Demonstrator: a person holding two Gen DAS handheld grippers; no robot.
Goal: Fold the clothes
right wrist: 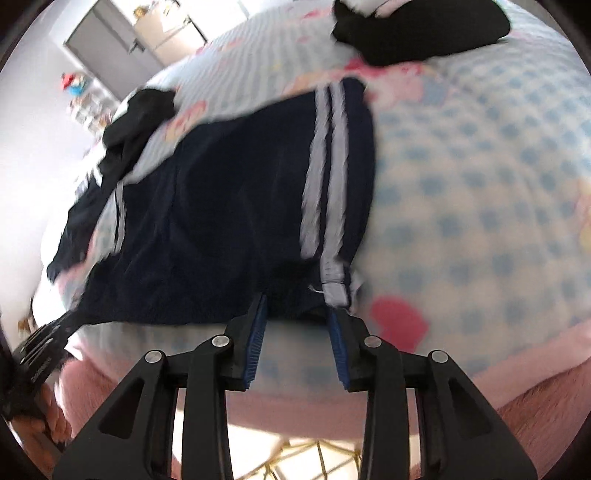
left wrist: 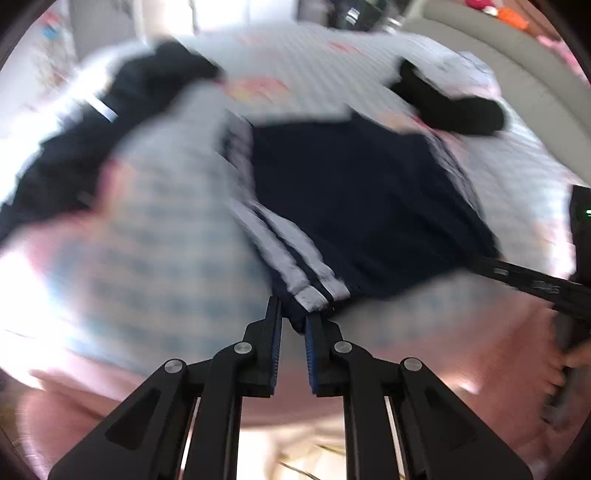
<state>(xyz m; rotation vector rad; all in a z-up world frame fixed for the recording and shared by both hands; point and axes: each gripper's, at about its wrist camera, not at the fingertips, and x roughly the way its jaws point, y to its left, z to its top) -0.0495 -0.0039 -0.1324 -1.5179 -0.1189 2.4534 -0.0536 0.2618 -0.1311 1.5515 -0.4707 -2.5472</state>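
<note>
Pinching navy shorts [left wrist: 369, 206] hem on the bed [left wrist: 155, 221]: left hand-held gripper [left wrist: 293, 314] clenched, right hand-held gripper [right wrist: 297, 310] parted.

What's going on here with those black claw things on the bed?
A person is folding clothes with a handheld gripper in each hand. Both hold the near edge of a navy garment with white stripes spread on a checked bedspread. The left gripper is pinched on one striped corner; the right gripper, jaws wider, sits at the other. Other dark clothes lie farther up the bed.
</note>
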